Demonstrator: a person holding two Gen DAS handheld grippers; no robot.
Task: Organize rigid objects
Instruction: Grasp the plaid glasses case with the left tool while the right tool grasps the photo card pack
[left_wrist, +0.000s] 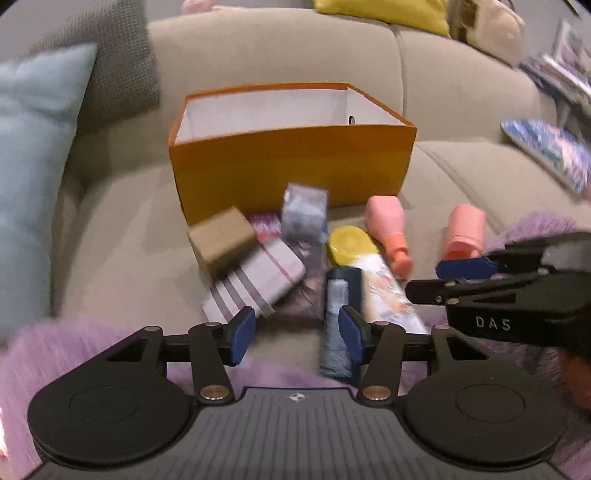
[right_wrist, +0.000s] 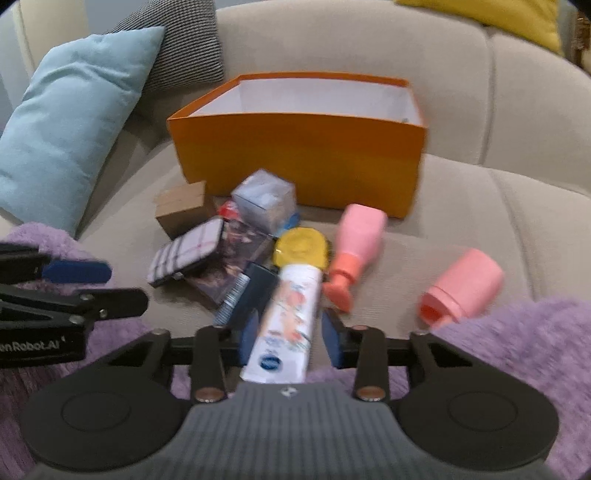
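An open orange box (left_wrist: 291, 162) stands on the sofa seat with several small items heaped before it: a brown carton (left_wrist: 221, 236), a striped case (left_wrist: 255, 284), a clear cube (left_wrist: 304, 212), two pink bottles (left_wrist: 386, 225) (left_wrist: 465, 232) and a yellow-capped white tube (right_wrist: 291, 314). My right gripper (right_wrist: 290, 332) is shut on the tube, a pad against each side. My left gripper (left_wrist: 295, 332) is open low over the heap. A dark blue tube (left_wrist: 338, 295) lies beside its right pad and the left pad touches nothing. The box interior looks white and bare.
A light blue cushion (right_wrist: 70, 122) and a grey one (right_wrist: 177, 48) lean at the left. A purple fluffy blanket (right_wrist: 517, 339) covers the near seat edge. Magazines (left_wrist: 550, 151) lie at the right and a yellow cushion (left_wrist: 388, 11) sits on the backrest.
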